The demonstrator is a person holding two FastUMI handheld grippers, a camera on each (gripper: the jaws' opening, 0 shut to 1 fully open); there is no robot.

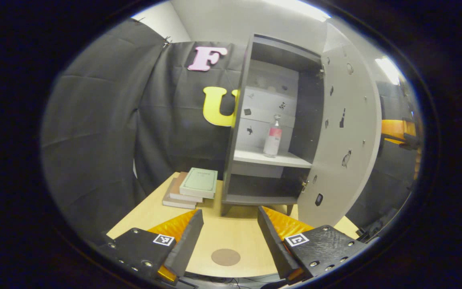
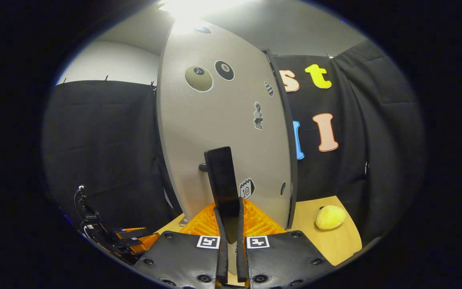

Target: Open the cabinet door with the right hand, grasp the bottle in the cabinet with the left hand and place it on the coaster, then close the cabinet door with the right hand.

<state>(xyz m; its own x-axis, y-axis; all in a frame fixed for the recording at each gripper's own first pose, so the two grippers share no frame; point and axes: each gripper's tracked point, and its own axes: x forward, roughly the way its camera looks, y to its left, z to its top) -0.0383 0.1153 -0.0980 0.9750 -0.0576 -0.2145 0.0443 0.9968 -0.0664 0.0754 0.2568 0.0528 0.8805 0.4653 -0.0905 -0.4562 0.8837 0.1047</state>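
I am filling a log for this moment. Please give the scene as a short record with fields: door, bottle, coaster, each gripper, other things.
door: cabinet door swung open
bottle: bottle upright on the cabinet's middle shelf, untouched
coaster: coaster bare on the table, between the left fingers
left gripper: left gripper open, short of the cabinet
right gripper: right gripper shut on the door handle
other: books stacked by the cabinet; yellow plush toy on the table
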